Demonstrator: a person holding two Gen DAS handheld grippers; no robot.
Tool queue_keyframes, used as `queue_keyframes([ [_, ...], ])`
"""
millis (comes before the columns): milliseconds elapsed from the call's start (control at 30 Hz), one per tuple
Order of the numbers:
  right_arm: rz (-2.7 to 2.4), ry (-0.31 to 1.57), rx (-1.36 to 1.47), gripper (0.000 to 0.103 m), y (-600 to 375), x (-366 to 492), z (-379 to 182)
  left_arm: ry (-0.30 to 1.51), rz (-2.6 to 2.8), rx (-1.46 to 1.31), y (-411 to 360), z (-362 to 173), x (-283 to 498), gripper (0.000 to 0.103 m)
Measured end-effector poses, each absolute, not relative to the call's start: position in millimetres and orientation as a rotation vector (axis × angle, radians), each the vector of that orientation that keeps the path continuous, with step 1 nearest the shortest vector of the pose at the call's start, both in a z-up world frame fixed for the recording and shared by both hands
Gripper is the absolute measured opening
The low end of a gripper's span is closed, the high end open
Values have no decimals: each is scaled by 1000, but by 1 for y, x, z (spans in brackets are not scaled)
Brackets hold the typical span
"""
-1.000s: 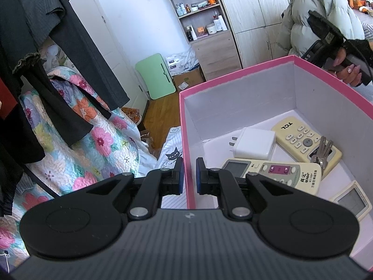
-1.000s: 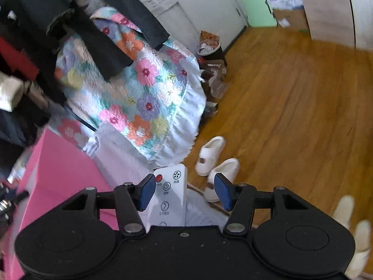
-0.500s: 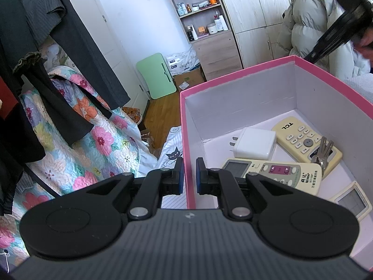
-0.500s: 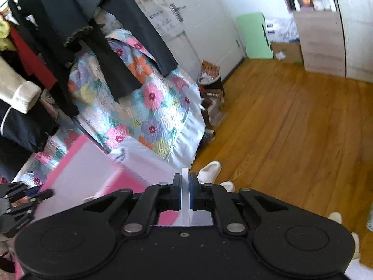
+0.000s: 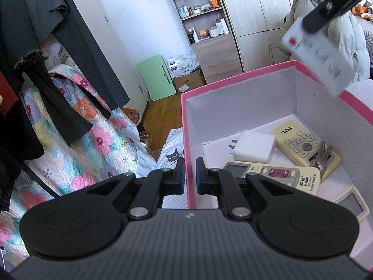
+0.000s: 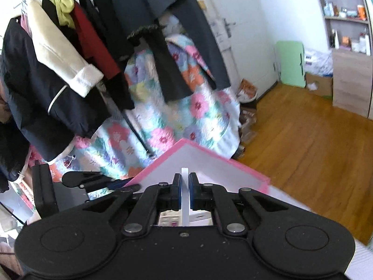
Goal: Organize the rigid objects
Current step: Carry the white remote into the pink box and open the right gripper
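My left gripper (image 5: 190,176) is shut on the near wall of the pink box (image 5: 233,80), one finger on each side of the wall. The box holds a white charger (image 5: 254,146), a cream TCL remote (image 5: 303,143), keys (image 5: 322,154), a second remote (image 5: 275,176) and a small display device (image 5: 352,204). My right gripper (image 6: 184,190) is shut on a thin white remote (image 6: 184,198), seen edge-on. In the left wrist view that white remote (image 5: 314,58) hangs tilted above the box's far right corner. The box (image 6: 198,163) shows below the right gripper.
Dark clothes (image 5: 42,46) hang on a rack at the left over a floral quilt (image 5: 77,140). A shelf unit (image 5: 205,18) and wardrobe stand at the back. A green folding table (image 5: 158,77) leans on the wall. A puffy coat (image 5: 349,42) lies behind the box. Wooden floor (image 6: 314,140) lies to the right.
My right gripper closed on the white remote, lifted it and carried it over the pink box. My left gripper stayed shut on the box wall.
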State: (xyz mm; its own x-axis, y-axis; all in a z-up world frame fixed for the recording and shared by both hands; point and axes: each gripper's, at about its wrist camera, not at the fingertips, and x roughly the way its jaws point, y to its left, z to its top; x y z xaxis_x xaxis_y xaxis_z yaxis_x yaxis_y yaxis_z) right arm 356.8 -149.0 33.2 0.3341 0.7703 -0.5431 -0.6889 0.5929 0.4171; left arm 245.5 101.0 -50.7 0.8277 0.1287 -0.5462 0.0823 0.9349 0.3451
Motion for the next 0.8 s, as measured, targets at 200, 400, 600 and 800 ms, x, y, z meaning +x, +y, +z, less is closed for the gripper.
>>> queue_keyframes([
  [200,946,929,222,9,-106,355,8,600,24,373,100,-50,246,8],
  [400,918,1037,266,9,-73,363,-25,602,25,382,98,-51,245,8],
  [600,873,1058,228,10,-56,375,-41,601,23,377,98,-52,245,8],
  [800,800,969,107,15,-58,368,-33,601,20,373,97,-52,245,8],
])
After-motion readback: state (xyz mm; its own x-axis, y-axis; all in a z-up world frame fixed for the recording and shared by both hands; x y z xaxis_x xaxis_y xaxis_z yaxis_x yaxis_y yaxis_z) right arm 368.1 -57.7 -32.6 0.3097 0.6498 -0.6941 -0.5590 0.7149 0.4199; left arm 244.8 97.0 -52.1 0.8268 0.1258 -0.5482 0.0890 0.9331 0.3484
